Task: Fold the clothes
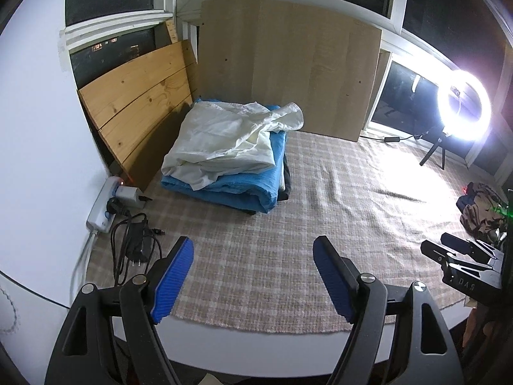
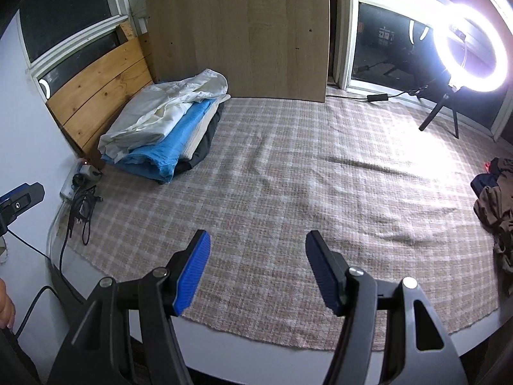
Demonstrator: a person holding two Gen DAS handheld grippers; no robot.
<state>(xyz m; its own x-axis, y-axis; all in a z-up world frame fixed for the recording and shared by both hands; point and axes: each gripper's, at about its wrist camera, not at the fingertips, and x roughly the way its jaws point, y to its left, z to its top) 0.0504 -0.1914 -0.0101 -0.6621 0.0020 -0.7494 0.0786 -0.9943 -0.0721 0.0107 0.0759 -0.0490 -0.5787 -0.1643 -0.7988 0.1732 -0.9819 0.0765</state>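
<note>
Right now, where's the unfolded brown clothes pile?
The brown clothes pile sits at the right edge of the checked blanket in both views, below the ring light, far across from the folded stack.

The only lettering that shows is on the right gripper, seen at the right edge of the left wrist view: pale characters on its black body that look like "DAR", perhaps mirrored or upside down, so the reading is unsure. No other text, label or number can be read.
</note>
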